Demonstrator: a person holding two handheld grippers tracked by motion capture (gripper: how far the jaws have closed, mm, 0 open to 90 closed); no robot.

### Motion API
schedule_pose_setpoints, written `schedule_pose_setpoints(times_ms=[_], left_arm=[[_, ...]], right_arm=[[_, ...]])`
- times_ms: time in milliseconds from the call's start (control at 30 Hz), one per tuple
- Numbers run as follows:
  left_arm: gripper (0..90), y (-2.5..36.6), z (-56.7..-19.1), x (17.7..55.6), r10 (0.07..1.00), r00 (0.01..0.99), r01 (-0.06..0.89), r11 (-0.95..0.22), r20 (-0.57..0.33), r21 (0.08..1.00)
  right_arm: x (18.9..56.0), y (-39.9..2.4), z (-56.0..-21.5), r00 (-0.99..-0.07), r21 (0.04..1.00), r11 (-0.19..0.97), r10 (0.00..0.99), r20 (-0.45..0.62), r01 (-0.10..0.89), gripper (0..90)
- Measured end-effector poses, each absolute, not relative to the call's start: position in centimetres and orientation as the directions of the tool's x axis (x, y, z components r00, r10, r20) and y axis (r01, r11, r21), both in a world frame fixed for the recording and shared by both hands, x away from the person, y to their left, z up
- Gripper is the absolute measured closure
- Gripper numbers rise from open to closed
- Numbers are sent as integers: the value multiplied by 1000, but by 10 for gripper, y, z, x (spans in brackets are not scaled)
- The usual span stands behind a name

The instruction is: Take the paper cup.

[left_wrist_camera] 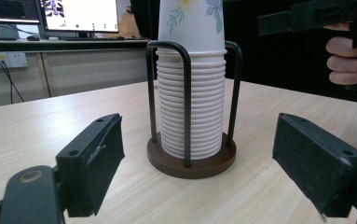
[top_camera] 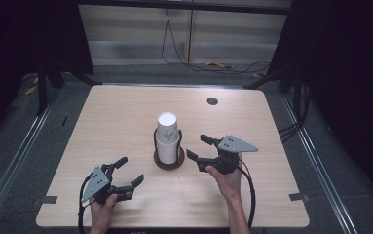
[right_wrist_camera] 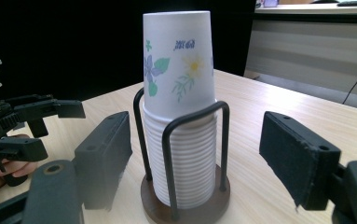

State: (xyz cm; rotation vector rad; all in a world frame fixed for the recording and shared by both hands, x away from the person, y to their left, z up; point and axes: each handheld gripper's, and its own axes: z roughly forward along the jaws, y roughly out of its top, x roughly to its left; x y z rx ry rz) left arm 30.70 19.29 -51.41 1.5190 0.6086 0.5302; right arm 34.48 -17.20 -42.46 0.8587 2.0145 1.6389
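My right tool (top_camera: 196,147) hangs just right of the stack of white paper cups (top_camera: 167,137), its two black jaws apart with nothing pressed between them; in the right gripper view they stand either side of the stack without touching it. The grey three-cornered plate sits on top of it, and my hand (top_camera: 229,179) grips it from behind, the black cable looping down toward the near edge of the worktop.

My left tool (top_camera: 129,171) sits lower and to the left, near the front of the light wooden worktop (top_camera: 125,112), its jaws also spread and released. In the left gripper view they frame the stack from a little way off, with bare wood between the pads and the holder.

The cups stand upside down, nested, in a black wire holder (right_wrist_camera: 170,163) on a round dark brown base (left_wrist_camera: 192,163), near the middle of the worktop. The topmost cup (right_wrist_camera: 178,63) rises well above the wire loops and bears a printed pattern of blue and yellow flowers with green leaves. The holder stands upright between my two tools.

Farther back on the worktop is a small round dark grommet hole (top_camera: 212,101).
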Motion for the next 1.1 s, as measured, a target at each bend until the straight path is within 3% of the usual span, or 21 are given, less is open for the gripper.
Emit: schedule_pose_setpoints(times_ms=[633, 767, 1100], left_arm=[[161, 192, -514, 307, 666, 745, 51, -8, -32, 999], [162, 192, -514, 306, 668, 744, 49, -7, -32, 999], [162, 192, -514, 306, 665, 746, 50, -7, -33, 999]], right_arm=[[376, -145, -398, -790, 945, 217, 610, 65, 246, 172], [384, -139, -392, -807, 937, 241, 588, 66, 252, 236], [399, -131, -386, -819, 919, 283, 570, 69, 275, 213]])
